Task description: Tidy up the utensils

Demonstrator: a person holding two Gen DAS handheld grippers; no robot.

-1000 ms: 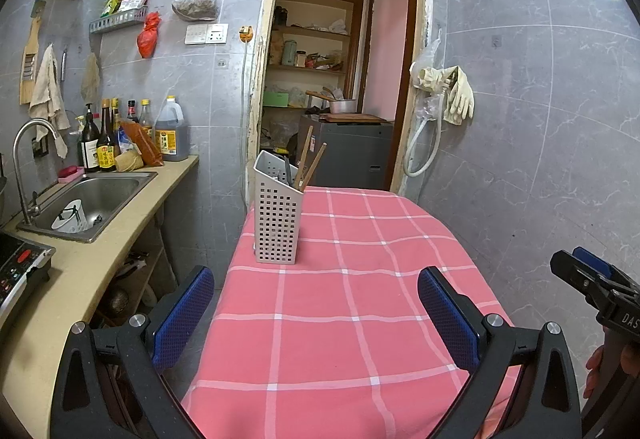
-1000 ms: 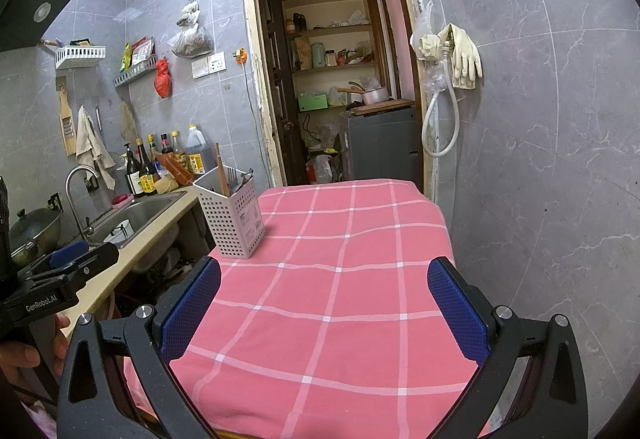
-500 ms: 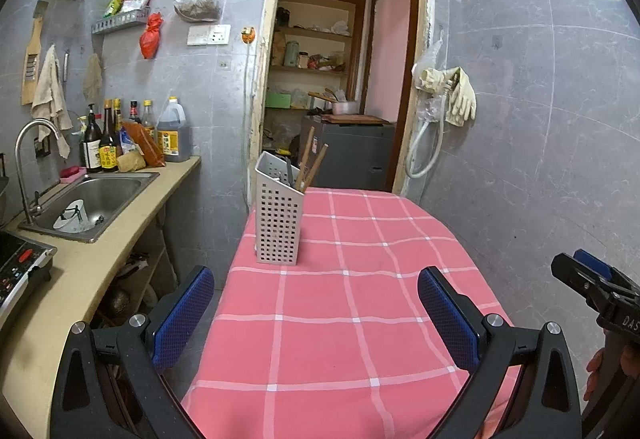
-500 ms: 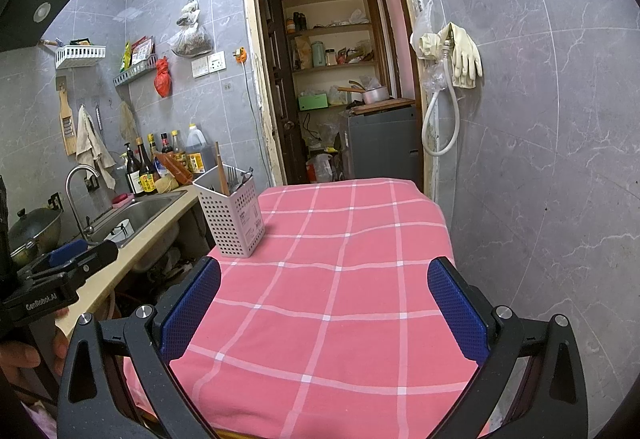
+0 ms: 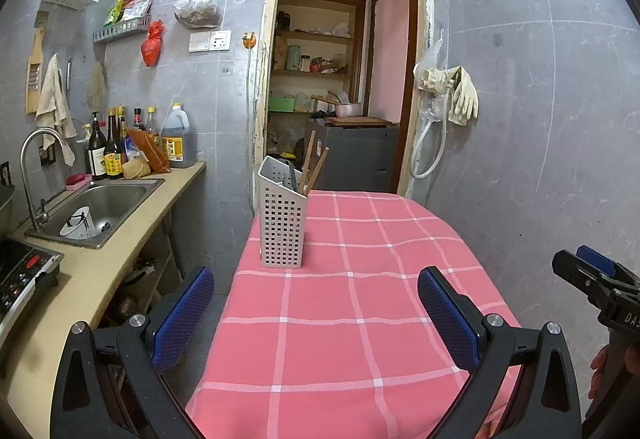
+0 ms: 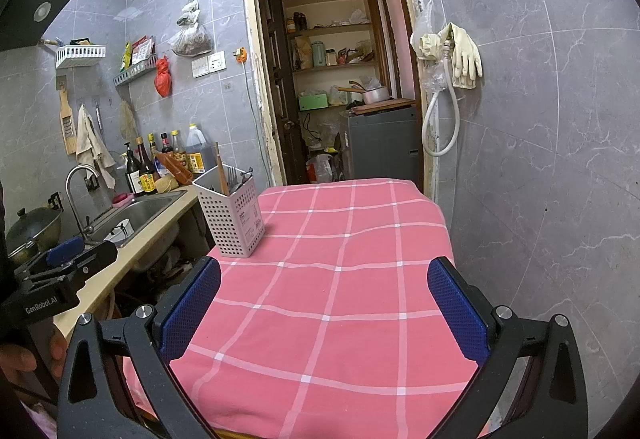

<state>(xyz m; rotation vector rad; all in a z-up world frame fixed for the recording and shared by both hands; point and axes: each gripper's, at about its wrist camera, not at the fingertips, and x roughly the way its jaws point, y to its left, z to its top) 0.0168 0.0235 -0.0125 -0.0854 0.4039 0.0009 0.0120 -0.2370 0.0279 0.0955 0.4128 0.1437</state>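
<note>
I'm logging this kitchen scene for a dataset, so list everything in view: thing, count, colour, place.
Utensil caddy: one, white perforated, on the table's left far part.
Chopsticks: two, wooden, upright in the caddy.
Fork: one, metal, in the caddy.
Tablecloth: one, pink checked, covering the table.
Sink: one, steel, in the beige counter, left.
Bottles: several, dark and clear, behind the sink.
Rubber gloves: cream, hung on the right wall.
Left gripper: one, black with blue pads, open, holding nothing.
Right gripper: same, open, holding nothing.
</note>
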